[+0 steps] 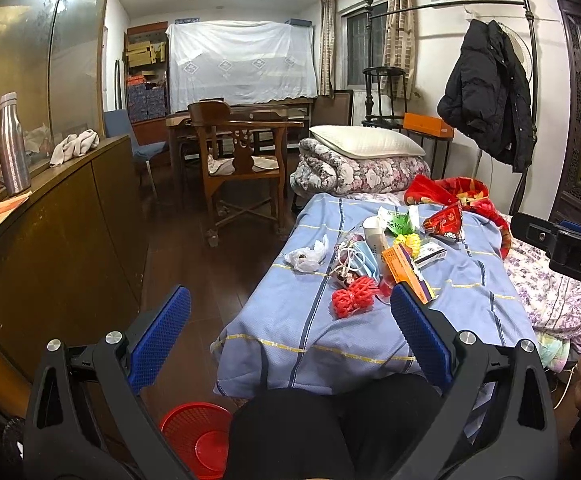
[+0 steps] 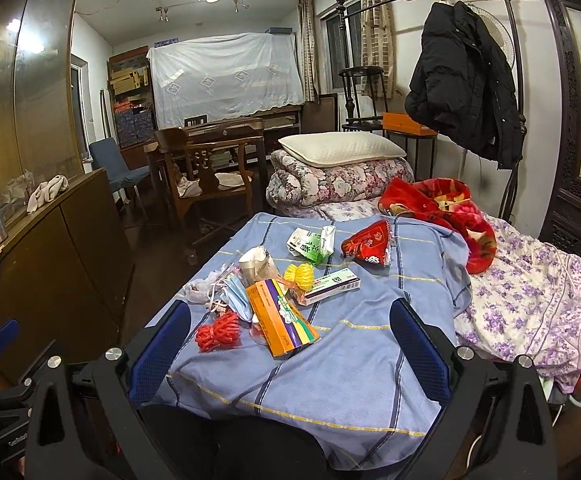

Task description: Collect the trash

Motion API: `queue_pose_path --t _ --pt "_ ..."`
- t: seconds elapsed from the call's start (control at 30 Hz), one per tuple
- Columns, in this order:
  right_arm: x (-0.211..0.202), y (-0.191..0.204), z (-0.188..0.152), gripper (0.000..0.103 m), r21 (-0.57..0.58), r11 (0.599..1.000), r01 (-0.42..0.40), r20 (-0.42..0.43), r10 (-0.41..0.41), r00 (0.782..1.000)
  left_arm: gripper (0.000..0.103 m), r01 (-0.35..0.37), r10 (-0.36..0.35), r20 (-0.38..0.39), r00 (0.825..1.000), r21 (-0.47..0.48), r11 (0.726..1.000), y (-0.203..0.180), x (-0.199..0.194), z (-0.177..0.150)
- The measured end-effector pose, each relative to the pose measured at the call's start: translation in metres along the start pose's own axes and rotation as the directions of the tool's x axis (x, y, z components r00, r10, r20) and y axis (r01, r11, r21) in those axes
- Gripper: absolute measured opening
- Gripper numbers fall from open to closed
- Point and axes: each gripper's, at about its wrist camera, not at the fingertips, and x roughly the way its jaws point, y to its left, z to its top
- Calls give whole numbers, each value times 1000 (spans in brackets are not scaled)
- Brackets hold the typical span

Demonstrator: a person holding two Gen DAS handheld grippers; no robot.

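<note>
My left hand-held gripper: jaws spread wide, nothing between the blue pads, held above the near end of the bed. My right hand-held gripper: likewise wide and empty, over the blue striped sheet.

Trash lies in a loose cluster on the sheet, ahead of both grippers. Nearest: red mesh ball, just left of an orange and purple box. Blue face mask touches the box's left edge. Behind it, yellow mesh ball beside a long white carton. Farther back: green and white packet, red snack wrapper. A crumpled white plastic bag sits apart at the sheet's left edge.

Red basket on the floor, left of the bed's near corner, below the left gripper.

Beyond: folded floral quilt with a white pillow on top.
</note>
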Motion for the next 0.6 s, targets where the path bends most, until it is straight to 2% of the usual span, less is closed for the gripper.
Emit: queue_pose_path --t 0.6 --pt "-1 0 0 97 2 1000 -3 -2 3 1000 96 0 0 -1 1000 0 1000 1 0 0"
